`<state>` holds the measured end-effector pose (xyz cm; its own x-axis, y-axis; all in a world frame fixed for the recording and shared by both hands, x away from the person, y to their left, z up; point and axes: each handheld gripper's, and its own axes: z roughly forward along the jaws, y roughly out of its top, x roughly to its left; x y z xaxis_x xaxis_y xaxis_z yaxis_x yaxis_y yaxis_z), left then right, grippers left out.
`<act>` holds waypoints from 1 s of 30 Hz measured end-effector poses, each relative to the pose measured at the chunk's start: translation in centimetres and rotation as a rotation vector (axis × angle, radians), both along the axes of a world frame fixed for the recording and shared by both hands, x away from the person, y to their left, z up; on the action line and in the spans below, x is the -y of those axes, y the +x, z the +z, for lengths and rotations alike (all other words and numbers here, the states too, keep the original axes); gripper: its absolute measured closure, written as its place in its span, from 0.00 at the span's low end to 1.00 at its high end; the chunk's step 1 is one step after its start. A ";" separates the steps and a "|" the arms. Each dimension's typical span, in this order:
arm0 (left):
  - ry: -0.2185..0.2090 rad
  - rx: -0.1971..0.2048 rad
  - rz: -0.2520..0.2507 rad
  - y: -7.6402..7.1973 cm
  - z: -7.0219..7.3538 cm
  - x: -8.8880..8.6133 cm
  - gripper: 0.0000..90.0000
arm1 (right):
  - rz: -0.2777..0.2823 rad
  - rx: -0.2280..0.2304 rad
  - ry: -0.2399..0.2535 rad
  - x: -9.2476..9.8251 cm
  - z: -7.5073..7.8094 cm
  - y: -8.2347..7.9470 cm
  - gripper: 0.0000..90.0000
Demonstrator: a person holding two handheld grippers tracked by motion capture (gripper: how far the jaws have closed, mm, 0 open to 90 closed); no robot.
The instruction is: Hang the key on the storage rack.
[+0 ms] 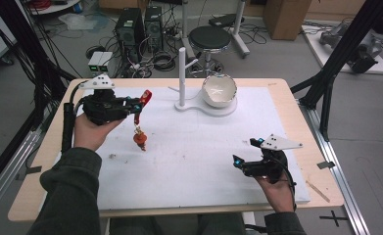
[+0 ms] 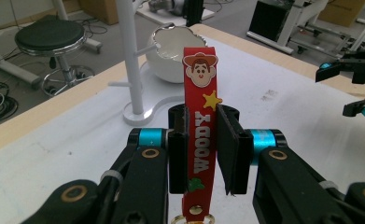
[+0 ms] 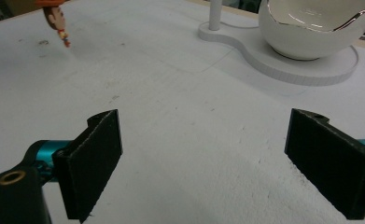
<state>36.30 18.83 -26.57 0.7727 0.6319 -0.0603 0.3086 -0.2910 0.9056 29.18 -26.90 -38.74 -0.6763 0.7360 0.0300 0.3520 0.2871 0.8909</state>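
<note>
A red keychain strap [image 2: 200,88] with a cartoon cowboy face and the word WOODY stands upright between the jaws of my left gripper [image 2: 202,151], which is shut on it. In the high view the left gripper [image 1: 136,108] holds the strap [image 1: 145,97] above the left part of the white mat, and a small cowboy figure [image 1: 140,140] dangles from it on a ring just over the mat. The same figure [image 3: 57,19] hangs at the top left of the right gripper view. My right gripper [image 1: 246,152] rests low at the right front, jaws wide open and empty [image 3: 208,163].
A white stand with an upright peg post [image 1: 181,73] and a white egg-shaped bowl [image 1: 219,90] sits at the back middle of the mat [image 1: 203,161]. The wooden table edge [image 1: 306,122] frames the mat. A stool [image 1: 209,38] and computers stand on the floor beyond.
</note>
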 end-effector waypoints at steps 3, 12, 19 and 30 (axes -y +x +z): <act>-0.006 -0.005 -0.009 0.8 0.0 0.7 0.83 | 0.003 0.007 -0.001 0.1 0.1 0.0 0.11; -0.022 -0.028 -0.043 3.2 0.0 3.0 0.83 | -0.001 0.011 -0.003 0.2 0.4 0.0 0.11; -0.021 -0.039 -0.057 4.7 -0.2 4.2 0.83 | -0.005 0.014 -0.002 0.5 0.5 0.0 0.11; -0.049 -0.064 -0.059 6.8 -0.6 5.6 0.83 | -0.007 0.018 -0.009 0.8 0.7 0.1 0.11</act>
<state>43.10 13.20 -27.20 0.8019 0.5806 -0.1410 0.3504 -0.2658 0.8981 29.30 -27.67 -38.01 -0.6718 0.7407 0.0117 0.3381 0.2925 0.8945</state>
